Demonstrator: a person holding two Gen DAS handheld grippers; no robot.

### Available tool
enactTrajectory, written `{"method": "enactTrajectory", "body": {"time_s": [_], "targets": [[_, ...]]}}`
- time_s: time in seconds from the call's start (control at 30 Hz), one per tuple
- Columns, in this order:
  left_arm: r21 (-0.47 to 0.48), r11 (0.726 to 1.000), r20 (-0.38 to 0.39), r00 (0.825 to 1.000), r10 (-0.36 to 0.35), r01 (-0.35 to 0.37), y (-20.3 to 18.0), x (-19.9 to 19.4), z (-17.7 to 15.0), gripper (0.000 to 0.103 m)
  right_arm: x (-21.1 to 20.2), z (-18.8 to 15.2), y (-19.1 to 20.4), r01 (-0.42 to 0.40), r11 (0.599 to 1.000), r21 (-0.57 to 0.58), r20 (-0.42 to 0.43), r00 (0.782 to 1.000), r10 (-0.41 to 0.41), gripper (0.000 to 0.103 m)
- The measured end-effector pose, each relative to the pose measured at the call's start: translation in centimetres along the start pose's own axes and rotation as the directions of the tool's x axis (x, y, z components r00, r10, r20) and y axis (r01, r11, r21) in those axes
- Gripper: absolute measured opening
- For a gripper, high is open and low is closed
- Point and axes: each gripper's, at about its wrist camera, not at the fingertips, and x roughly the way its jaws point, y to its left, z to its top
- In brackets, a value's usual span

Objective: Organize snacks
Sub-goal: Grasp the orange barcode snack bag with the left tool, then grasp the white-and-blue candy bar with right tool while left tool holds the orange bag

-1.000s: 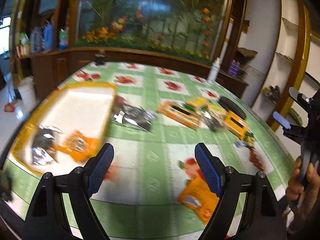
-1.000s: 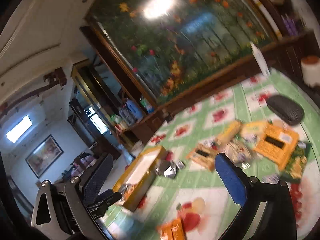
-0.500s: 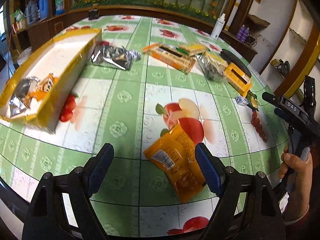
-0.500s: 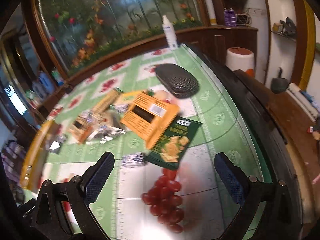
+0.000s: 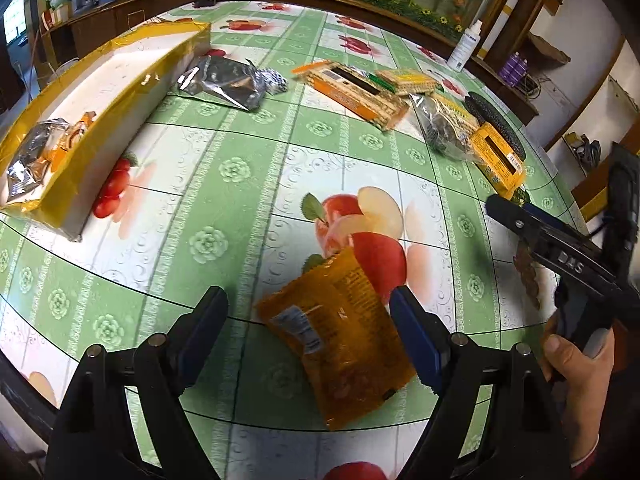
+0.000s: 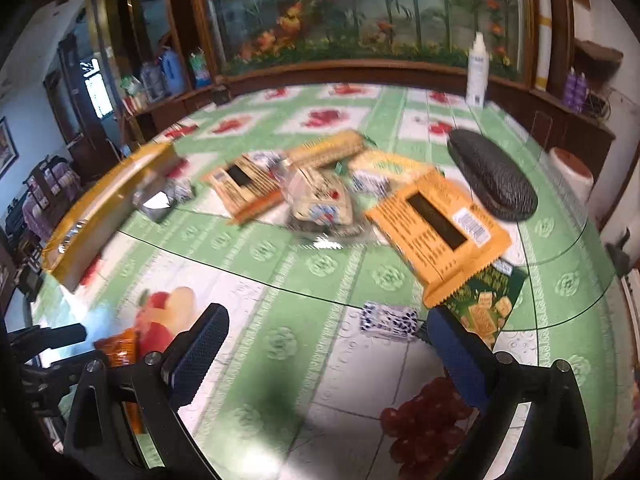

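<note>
Left claw closer over orange packet

While half a second ago it sat farther off, the orange packet (image 5: 340, 332) now lies between the wide-open left claw (image 5: 308, 332) fingers, near the tabletop (image 5: 224, 216) edge. Right claw (image 6: 328, 344) gapes wide over bare cloth.

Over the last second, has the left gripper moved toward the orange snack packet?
Yes. The left gripper has come down and forward: the orange snack packet now lies between its open fingers, closer than the apple print.

A lived-in home dining room: fruit-patterned tablecloth (image 5: 248, 152), and behind it a wooden sideboard (image 6: 360, 74) under a floral mural (image 6: 360, 8).
</note>
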Motion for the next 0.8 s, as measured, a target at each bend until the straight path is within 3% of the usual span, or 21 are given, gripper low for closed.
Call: {"method": "enactTrajectory", "body": {"time_s": [0.13,0.27,0.43,0.53,0.67,0.7,0.77,0.8], "targets": [[0.025,0.998,0.005,0.998,0.056,-0.057,-1.3,0.7,-0.3,0.085,0.8,0.1,-1.3,-0.005,0.999,0.044,-0.028,1.0,0.006,0.101],[0.15,0.976,0.012,0.987,0.159,-0.159,-3.3,1.7,-1.0,0.092,1.2,0.4,-1.2,0.007,1.0,0.027,-0.043,0.999,-0.006,0.101],[0.237,0.965,0.023,0.994,0.106,-0.108,-3.0,1.6,-0.9,0.091,1.7,0.5,-0.9,0.022,1.0,-0.012,-0.068,0.997,-0.023,0.098],[0.295,0.952,0.027,0.997,0.073,-0.078,-2.4,1.3,-0.5,0.083,1.9,0.5,-0.7,0.053,0.997,-0.052,-0.084,0.995,-0.057,0.093],[0.334,0.941,0.027,0.999,0.046,-0.052,-1.4,1.0,0.1,0.06,1.8,0.2,-0.1,0.084,0.991,-0.104,-0.096,0.991,-0.094,0.077],[0.341,0.939,0.029,0.999,0.043,-0.051,-1.1,0.9,0.2,0.052,1.6,0.1,-0.1,0.083,0.991,-0.107,-0.092,0.991,-0.093,0.07],[0.35,0.936,0.03,0.999,0.031,-0.04,-0.7,0.8,0.5,0.046,1.4,0.1,0.1,0.077,0.991,-0.111,-0.091,0.992,-0.087,0.056],[0.354,0.935,0.029,0.999,0.022,-0.03,-0.5,0.7,0.6,0.036,1.3,0.1,0.2,0.075,0.991,-0.108,-0.092,0.992,-0.085,0.046]]}}
